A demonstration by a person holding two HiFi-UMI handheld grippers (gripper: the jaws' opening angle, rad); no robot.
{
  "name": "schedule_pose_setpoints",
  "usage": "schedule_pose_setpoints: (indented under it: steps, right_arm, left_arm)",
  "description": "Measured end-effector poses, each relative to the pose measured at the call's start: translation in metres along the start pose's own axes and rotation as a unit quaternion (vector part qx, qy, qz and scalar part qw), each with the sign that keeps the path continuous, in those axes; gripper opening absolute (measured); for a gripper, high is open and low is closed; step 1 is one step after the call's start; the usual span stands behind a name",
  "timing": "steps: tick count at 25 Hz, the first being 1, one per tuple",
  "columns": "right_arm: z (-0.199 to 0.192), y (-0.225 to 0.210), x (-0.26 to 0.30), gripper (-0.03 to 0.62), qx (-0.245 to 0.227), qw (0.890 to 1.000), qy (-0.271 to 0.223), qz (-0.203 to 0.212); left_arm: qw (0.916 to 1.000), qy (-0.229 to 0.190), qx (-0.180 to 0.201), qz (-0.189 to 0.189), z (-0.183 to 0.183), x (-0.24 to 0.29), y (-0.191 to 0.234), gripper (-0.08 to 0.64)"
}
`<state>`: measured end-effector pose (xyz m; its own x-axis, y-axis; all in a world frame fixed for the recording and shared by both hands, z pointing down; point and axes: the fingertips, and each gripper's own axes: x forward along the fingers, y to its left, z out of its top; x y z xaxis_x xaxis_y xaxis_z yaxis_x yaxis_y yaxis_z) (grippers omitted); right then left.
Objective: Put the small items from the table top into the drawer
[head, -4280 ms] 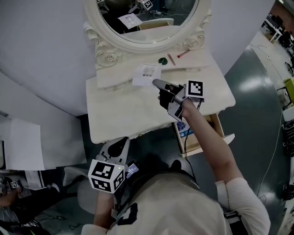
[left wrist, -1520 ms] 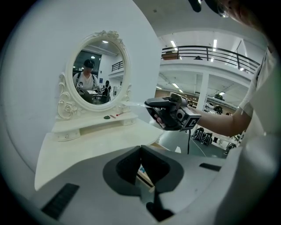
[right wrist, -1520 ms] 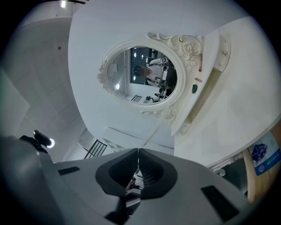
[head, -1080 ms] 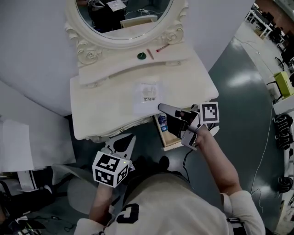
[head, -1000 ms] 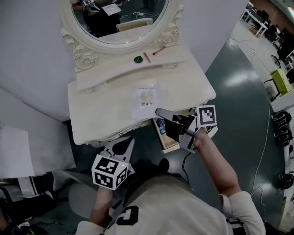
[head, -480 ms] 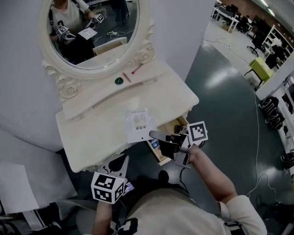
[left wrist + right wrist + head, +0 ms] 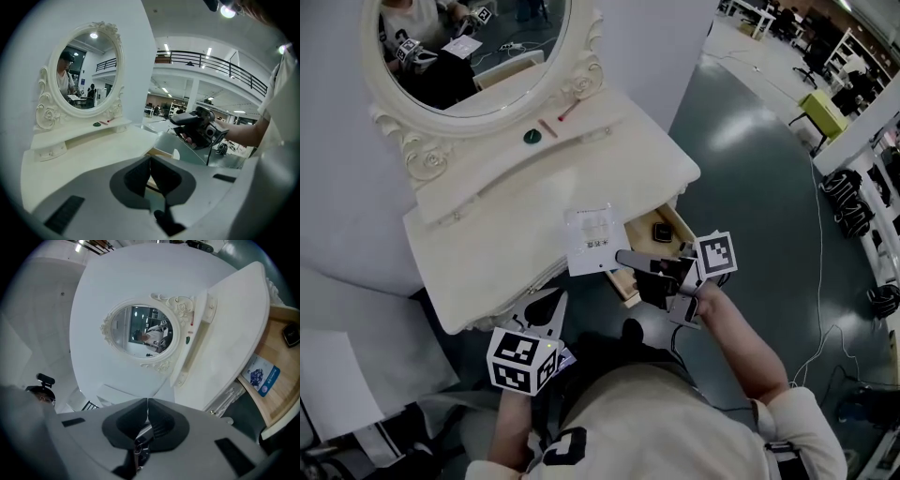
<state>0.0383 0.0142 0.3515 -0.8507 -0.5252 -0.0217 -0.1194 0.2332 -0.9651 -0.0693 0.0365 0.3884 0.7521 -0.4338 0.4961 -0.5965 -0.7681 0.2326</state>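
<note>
The right tool [image 7: 623, 257] is clenched on the lower corner of a white packet [image 7: 592, 239]. The packet juts out past the front edge of the white desk [image 7: 487, 244], just beside the open drawer [image 7: 639, 234] at the desk's right end. Whether the packet rests on the desk or is lifted clear of it cannot be told. In the right gripper view that tool's jaws are pressed together, with only a thin pale line in the seam between them. The drawer stands pulled out and holds a small dark item [image 7: 662, 232]. The right gripper view also shows a blue-and-white card [image 7: 261, 376] lying flat on the drawer's wooden bottom. On the raised shelf below the oval mirror [image 7: 469, 47] lie a round green item [image 7: 532, 137], a thin brownish stick [image 7: 548, 127] and a red-tipped stick [image 7: 567, 112]. These three are close together and well apart from the packet. The left tool [image 7: 555, 298] hangs low in front of the desk's front edge. Its jaws are clenched tip to tip with nothing between them, and they point toward the drawer.
</note>
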Motion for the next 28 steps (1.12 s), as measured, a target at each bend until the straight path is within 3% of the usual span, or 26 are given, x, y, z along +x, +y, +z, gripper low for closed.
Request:
schedule_pose_setpoints:
  steps: [7,16,28]
  right_arm:
    - [-0.011,-0.022,-0.013,0.032,0.013,1.0,-0.01,-0.025]
    - [-0.011,-0.062,-0.038,0.031,0.048,0.998,-0.009,-0.034]
    - [0.002,-0.091,-0.072,0.032,0.089,0.996,0.024,-0.02]
  left_arm:
    - [0.9999,0.008,-0.011,-0.008,-0.011,0.004,0.001,0.055]
    - [0.9992,0.013,-0.017,0.033,-0.009,0.014,0.007,0.055]
    - [0.9967,0.031,-0.029,0.069,0.008,0.052,-0.019,0.055]
